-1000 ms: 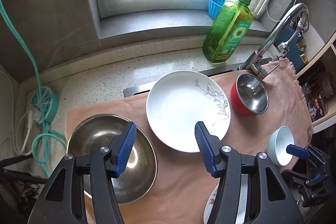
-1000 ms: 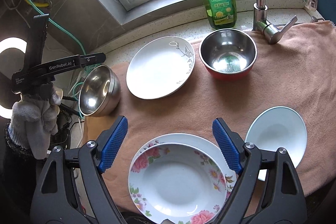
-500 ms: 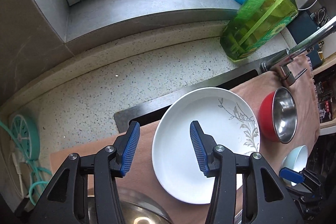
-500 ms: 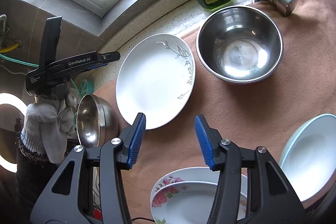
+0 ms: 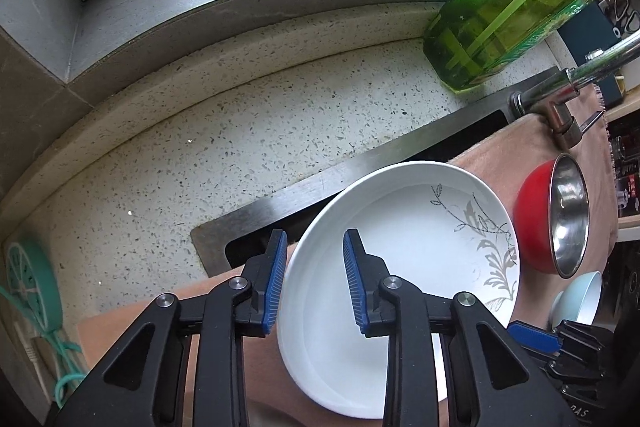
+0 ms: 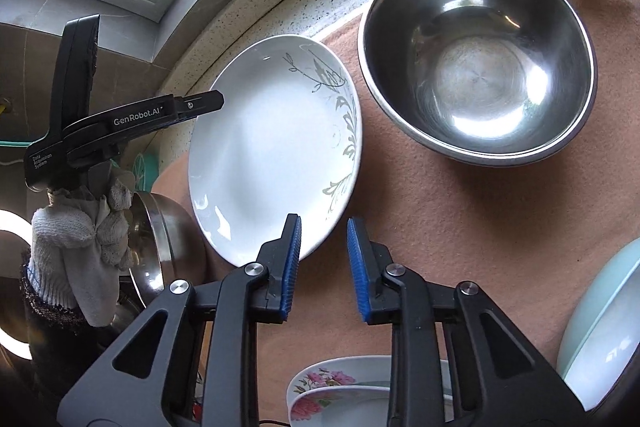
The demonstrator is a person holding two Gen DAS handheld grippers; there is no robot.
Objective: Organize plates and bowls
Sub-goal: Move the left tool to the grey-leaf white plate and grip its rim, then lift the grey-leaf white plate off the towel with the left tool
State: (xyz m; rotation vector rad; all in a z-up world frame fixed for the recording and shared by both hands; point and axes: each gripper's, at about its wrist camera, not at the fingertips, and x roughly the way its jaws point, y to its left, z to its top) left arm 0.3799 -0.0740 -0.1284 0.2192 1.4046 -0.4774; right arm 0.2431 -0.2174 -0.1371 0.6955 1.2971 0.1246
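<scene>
From the left wrist, your left gripper (image 5: 314, 283) straddles the near-left rim of the white plate with the grey leaf pattern (image 5: 416, 227): one blue pad sits outside the rim, the other over the plate's well. The jaws have just been closing, with the rim between them, but a gap shows at the inner pad, so you have no grip yet. The plate lies on the pink-brown cloth (image 5: 512, 155) at the back edge of the worktop, just in front of the sink's steel rim (image 5: 320, 191). Toward the right edge sits the red bowl with the steel lining (image 5: 556, 219), and beyond it a pale blue bowl (image 5: 580, 297), only partly seen. Nothing here is stacked.

From the right wrist, your right gripper (image 6: 322, 263) comes at the same plate (image 6: 260, 143) from its opposite edge. Its jaws have also just been closing, and they stand narrow; one pad overlaps the rim, but I cannot be sure the rim is between them, and nothing is clamped. The steel-lined bowl (image 6: 476, 55) rests alone at the back right, the pale blue bowl (image 6: 600, 319) at the right edge, and a plain steel bowl (image 6: 160, 243) at the left edge beside your gloved left hand (image 6: 80, 247). Two floral plates (image 6: 340, 391) already sit one on the other at the front edge. So the sorting has barely begun: this plate and three bowls remain.
</scene>
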